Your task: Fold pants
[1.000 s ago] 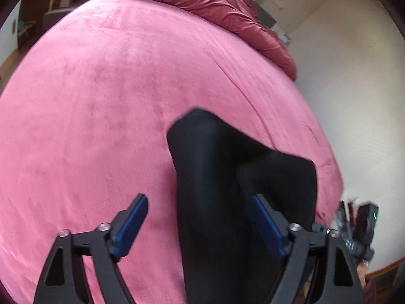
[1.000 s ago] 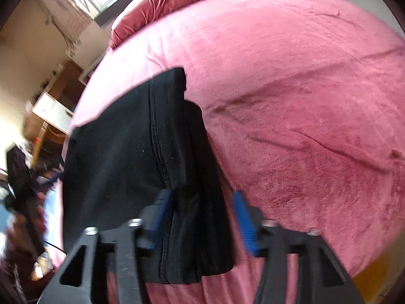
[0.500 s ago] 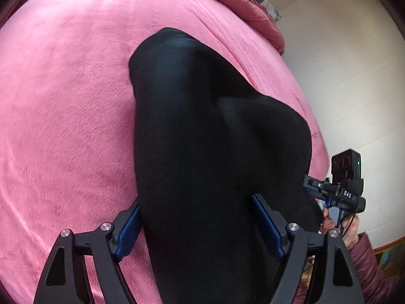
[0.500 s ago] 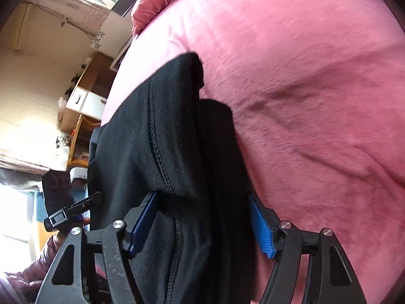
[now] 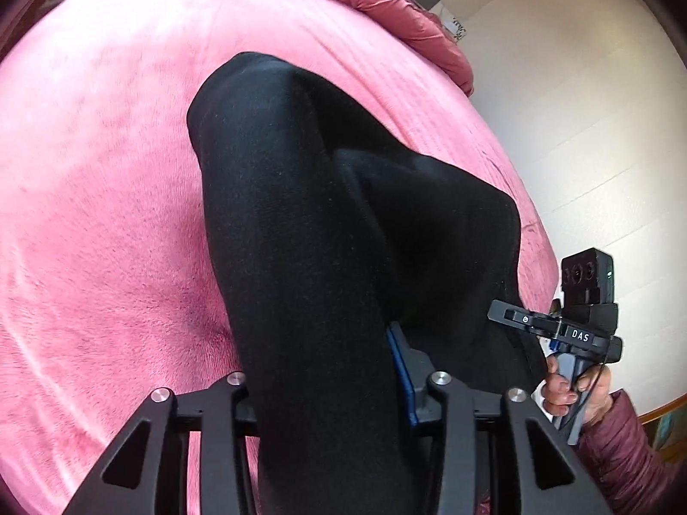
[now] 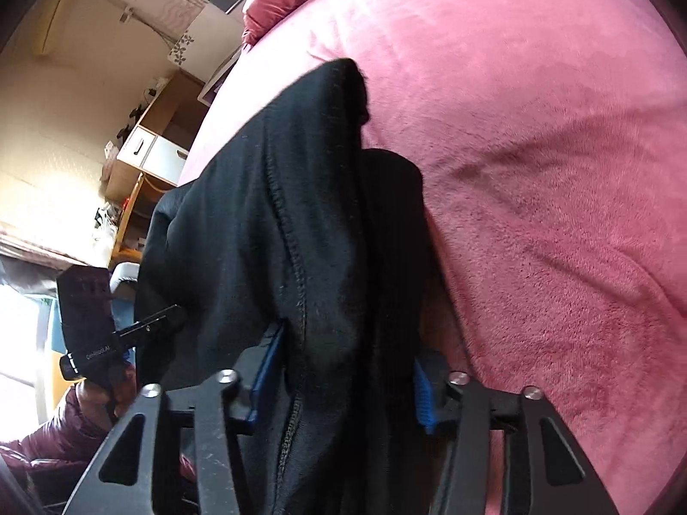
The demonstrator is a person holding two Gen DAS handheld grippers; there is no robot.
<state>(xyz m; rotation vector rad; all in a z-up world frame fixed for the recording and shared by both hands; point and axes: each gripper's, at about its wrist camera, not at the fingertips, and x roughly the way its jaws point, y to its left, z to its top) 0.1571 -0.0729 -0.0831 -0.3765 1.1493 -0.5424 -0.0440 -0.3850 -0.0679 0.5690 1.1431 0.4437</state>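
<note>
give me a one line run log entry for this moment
left tongs: closing on black pants | right tongs: closing on pants | surface: pink blanket

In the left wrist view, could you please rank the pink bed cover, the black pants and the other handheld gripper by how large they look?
1. Pink bed cover, largest.
2. Black pants; they hang close to the lens, which inflates them.
3. Other handheld gripper, smallest; it sits at the picture's edge.
</note>
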